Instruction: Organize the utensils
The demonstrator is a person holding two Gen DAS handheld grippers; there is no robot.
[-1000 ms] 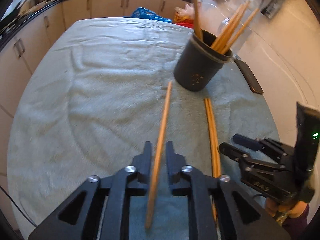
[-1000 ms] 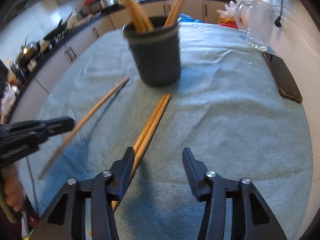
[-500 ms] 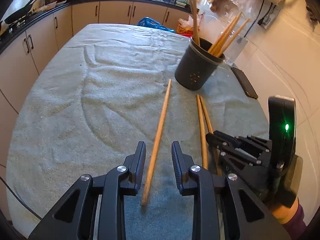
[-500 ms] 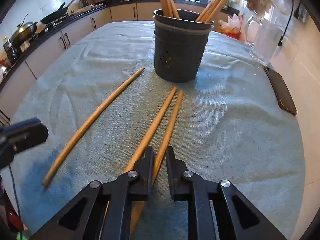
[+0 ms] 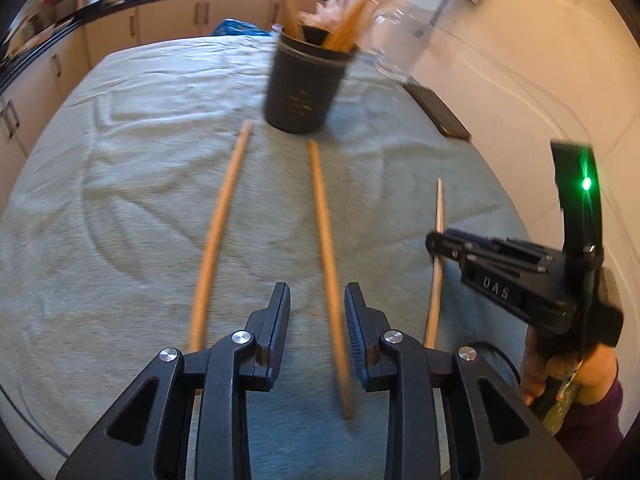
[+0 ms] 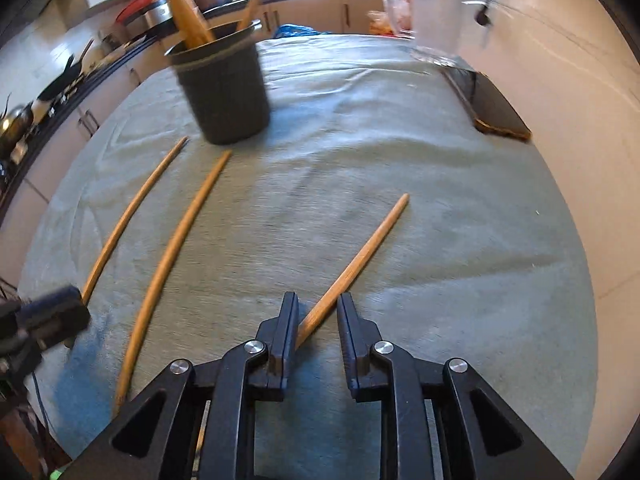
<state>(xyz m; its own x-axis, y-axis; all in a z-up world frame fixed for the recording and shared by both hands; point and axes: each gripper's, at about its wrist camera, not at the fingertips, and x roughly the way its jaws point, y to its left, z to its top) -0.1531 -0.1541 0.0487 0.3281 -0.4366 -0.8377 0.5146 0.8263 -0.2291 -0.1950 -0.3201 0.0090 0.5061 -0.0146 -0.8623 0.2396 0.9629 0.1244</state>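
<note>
Between the right gripper's point(image 6: 318, 322) just-opening jaws lies a chopstick point(image 6: 360, 258)

I see the dark round utensil cup point(image 5: 301, 88) blurred, and the long wooden sticks point(image 6: 188, 20) inside it run off the top.

A matt, nappy grey-green cloth point(image 5: 140, 184) covers the desk, rumpled into soft ridges. The three chopsticks point(image 5: 326, 248) lying on it are plain wood, smooth, with a dull sheen. At twelve o'clock the holder point(image 5: 300, 88) looks like dark matt plastic, though blur leaves that unsure; more wooden sticks stand in it. Right of it stands a clear glass jug point(image 6: 436, 20), glossy. The left gripper point(image 5: 317, 336) and right gripper point(image 6: 318, 332) are black semi-gloss plastic with bright metal screw heads; their fingers point(image 5: 280, 320) carry ribbed dark pads.
</note>
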